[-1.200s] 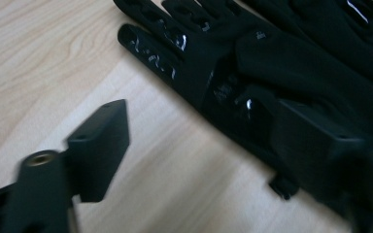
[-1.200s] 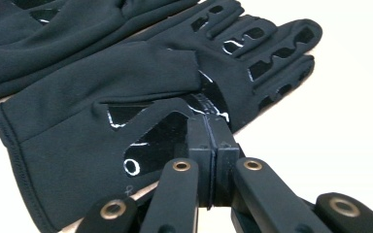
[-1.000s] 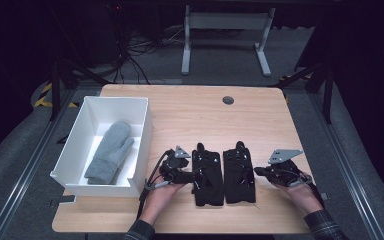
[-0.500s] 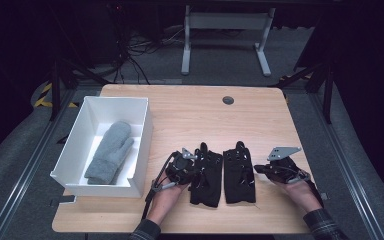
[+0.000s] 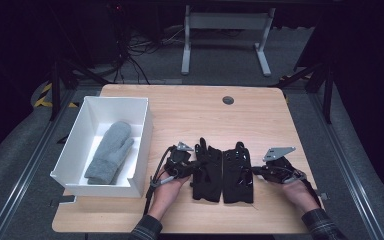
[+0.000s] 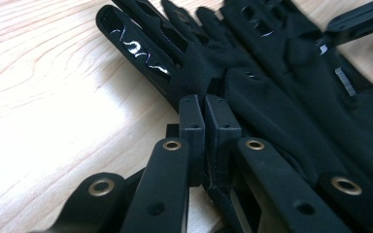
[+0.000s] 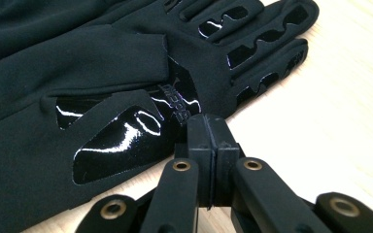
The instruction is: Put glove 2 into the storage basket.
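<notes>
Both tools (image 5: 192,167) low at gloves (image 5: 223,172)

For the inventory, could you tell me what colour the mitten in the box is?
Grey mitten; clearest in the high view.

From my remote seat, the left gripper (image 6: 205,109) meets the left black glove (image 6: 272,92) with jaws pressed together; I cannot tell whether fabric is pinched. Beyond the jaws, the picture's top edge crops the glove's fingertips.

Black cloth gloves (image 5: 223,170), glossy patches; matt pale wood table (image 5: 190,107).
</notes>
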`<state>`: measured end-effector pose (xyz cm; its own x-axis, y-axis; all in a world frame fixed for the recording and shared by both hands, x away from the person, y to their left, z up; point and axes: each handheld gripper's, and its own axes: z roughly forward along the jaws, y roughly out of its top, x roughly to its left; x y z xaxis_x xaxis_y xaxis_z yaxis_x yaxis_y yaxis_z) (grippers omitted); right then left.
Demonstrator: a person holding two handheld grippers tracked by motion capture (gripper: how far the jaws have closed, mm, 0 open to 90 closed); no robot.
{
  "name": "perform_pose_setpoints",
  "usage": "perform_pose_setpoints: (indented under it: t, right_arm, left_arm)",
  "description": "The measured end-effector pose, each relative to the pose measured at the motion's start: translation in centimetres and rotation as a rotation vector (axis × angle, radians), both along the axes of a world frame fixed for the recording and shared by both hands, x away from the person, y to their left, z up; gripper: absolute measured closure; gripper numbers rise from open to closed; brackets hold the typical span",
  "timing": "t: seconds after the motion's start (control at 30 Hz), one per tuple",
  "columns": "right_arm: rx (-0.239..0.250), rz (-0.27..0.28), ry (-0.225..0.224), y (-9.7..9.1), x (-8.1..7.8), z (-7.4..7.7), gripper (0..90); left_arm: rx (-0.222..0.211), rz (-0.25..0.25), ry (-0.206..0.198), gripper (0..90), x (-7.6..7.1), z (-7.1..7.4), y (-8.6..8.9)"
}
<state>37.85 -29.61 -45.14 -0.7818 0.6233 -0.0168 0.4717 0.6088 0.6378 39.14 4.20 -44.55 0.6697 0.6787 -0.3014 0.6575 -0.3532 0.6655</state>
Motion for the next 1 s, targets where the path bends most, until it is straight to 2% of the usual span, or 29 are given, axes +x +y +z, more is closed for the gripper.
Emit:
perform_pose_setpoints:
  t: [0.23, 0.3, 0.57, 0.83, 1.0]
  right_arm:
    - [0.01, 0.016, 0.0, 0.6, 0.0, 0.0, 90.0]
    - [0.018, 0.025, 0.005, 1.1, 0.0, 0.0, 90.0]
    - [0.031, 0.051, 0.013, 2.1, 0.0, -0.1, 90.0]
    - [0.041, 0.078, 0.017, 3.4, -0.1, -0.2, 90.0]
    - [0.04, 0.098, 0.02, 4.6, -0.1, -0.3, 90.0]
  left_arm:
    - [-0.048, -0.035, 0.0, 87.3, 0.2, 1.4, 0.5]
    - [-0.077, -0.051, 0.021, 87.3, 0.2, 1.8, 0.7]
    - [-0.119, -0.079, 0.025, 87.4, 0.2, 2.9, 0.7]
    - [-0.159, -0.122, 0.036, 87.3, 0.1, 3.6, -0.4]
    - [-0.156, -0.147, 0.04, 87.2, 0.0, 3.5, -1.4]
